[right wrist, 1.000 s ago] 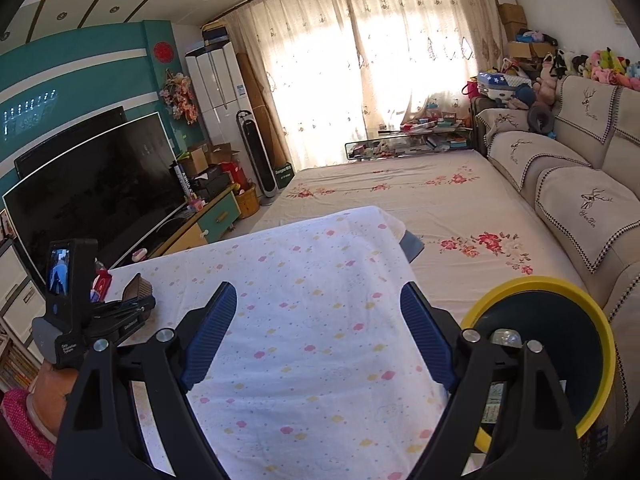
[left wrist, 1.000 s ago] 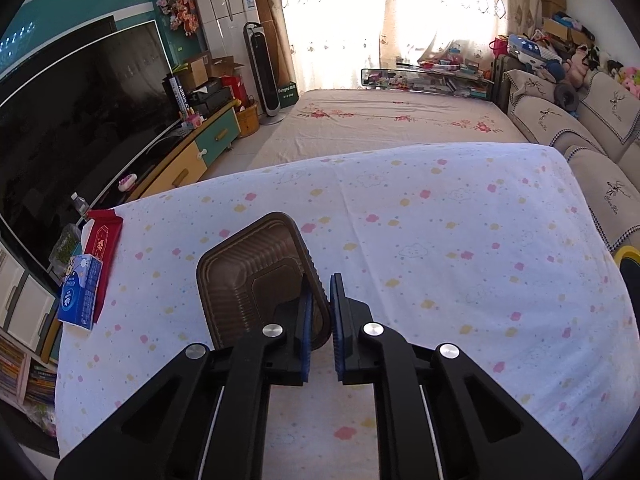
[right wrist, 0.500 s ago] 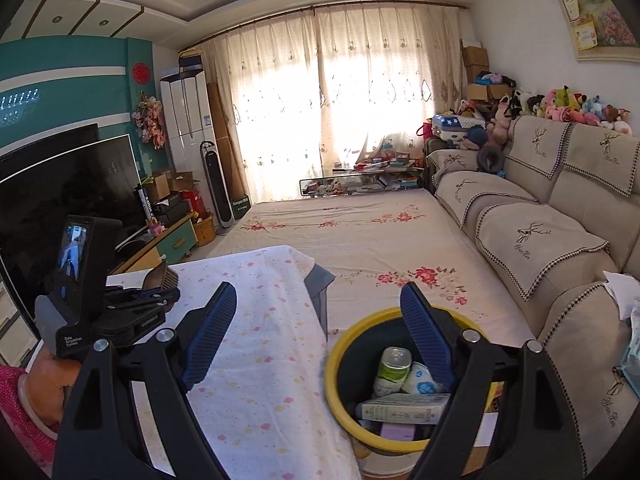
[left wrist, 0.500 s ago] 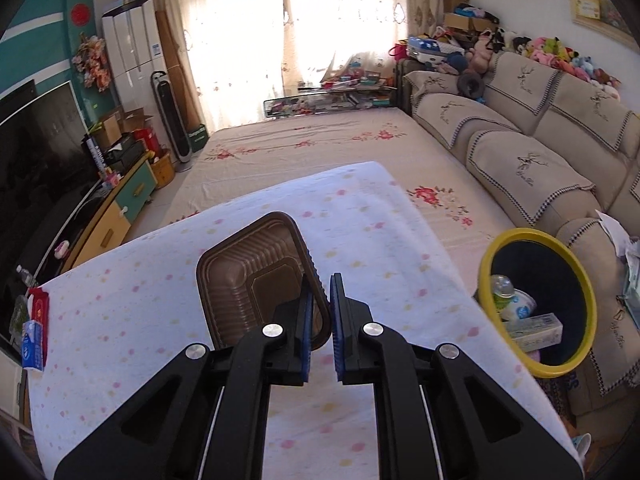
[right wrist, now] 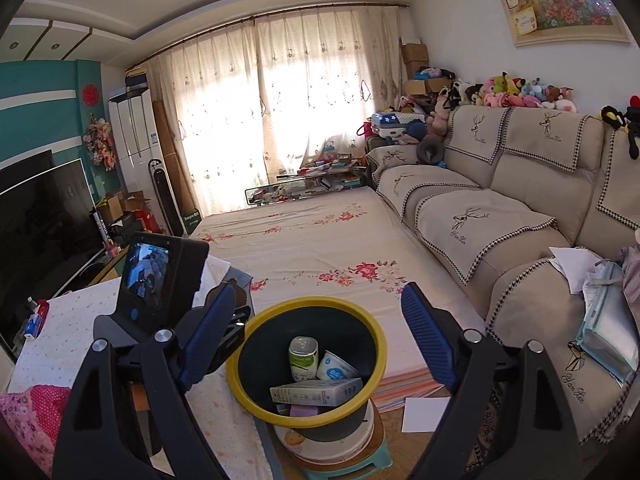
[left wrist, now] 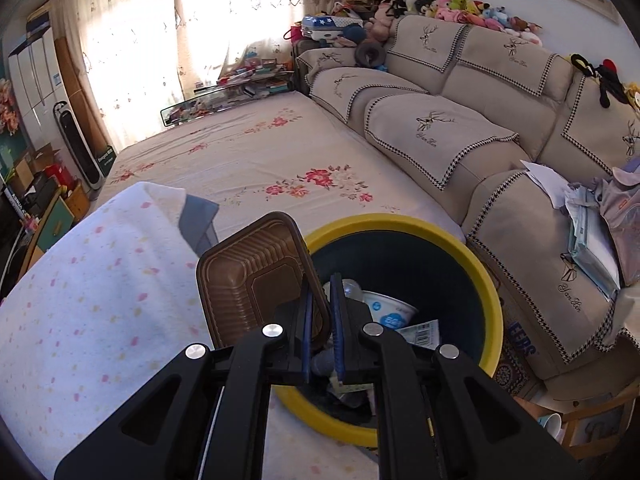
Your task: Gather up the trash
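Left tool [left wrist: 320, 320]: black two-finger frame with blue ribbed pads, jaws nearly together, clamped on the rim of a brown ribbed plastic tray [left wrist: 256, 280]; angled downward. In the right wrist view, its body carries a small lit screen.

Right tool [right wrist: 316, 332]: same black frame, blue pads [right wrist: 426, 336] standing wide apart, nothing between them; tilted slightly downward.

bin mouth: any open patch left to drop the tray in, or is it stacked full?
The bin is crowded on its near side: a can, a paper cup and a carton are piled together there. The far half, bordered by the yellow rim, is open. The brown tray, pinched in the left gripper, sits at the rim's edge.
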{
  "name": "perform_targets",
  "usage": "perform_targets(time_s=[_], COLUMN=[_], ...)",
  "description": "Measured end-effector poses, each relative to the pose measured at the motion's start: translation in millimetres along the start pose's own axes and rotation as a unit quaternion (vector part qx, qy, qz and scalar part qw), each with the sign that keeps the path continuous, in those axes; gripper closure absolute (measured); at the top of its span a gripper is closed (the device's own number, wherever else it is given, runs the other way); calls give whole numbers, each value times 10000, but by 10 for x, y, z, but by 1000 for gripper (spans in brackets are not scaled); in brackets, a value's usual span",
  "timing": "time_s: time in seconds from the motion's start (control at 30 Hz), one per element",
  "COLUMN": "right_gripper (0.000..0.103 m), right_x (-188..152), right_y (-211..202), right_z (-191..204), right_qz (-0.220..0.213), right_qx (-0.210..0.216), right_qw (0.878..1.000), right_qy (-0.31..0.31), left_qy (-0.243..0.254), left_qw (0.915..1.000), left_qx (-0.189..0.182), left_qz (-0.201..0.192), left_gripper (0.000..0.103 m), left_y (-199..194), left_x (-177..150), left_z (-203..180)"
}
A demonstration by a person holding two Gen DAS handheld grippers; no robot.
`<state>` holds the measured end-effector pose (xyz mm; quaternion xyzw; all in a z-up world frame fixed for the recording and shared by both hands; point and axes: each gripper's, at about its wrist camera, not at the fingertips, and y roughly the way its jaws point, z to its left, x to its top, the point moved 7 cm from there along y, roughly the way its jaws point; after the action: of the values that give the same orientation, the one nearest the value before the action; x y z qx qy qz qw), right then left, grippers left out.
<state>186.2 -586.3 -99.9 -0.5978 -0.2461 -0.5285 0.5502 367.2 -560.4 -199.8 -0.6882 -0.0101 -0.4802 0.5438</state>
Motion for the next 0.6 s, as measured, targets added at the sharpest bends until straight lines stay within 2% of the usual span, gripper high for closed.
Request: perform_targets(time_s=[0.27, 0.3, 0.33, 0.4, 0.5, 0.6], right_gripper=[22, 22, 22, 22, 22, 22], right_x=[37, 36, 34, 39, 51, 63], right_y=[-121, -128, -132, -150, -213, -284], right_z=[-238, -235, -233, -217, -174, -133], right_qz=[-135, -136, -133, -130, -161, -197], right_qx=[-221, -217, -214, -219, -188, -90], right_qw=[9996, 9996, 9996, 9996, 9997, 9998], right_qy=[87, 94, 96, 78, 53, 40], left_qy=[-12, -36, -44, -63, -113, -159], left_qw=[9992, 9989, 9987, 9987, 9987, 9997], left_qx=[-197, -219, -193, -118, -131, -18], left_qz=[343, 411, 471, 482, 469, 193], left_gripper=[92, 82, 58, 36, 33, 15], left_y=[490, 546, 592, 635, 485, 34], left_x=[15, -22, -44, -75, -111, -140], left_z=[-524, -522, -554, -554, -517, -276])
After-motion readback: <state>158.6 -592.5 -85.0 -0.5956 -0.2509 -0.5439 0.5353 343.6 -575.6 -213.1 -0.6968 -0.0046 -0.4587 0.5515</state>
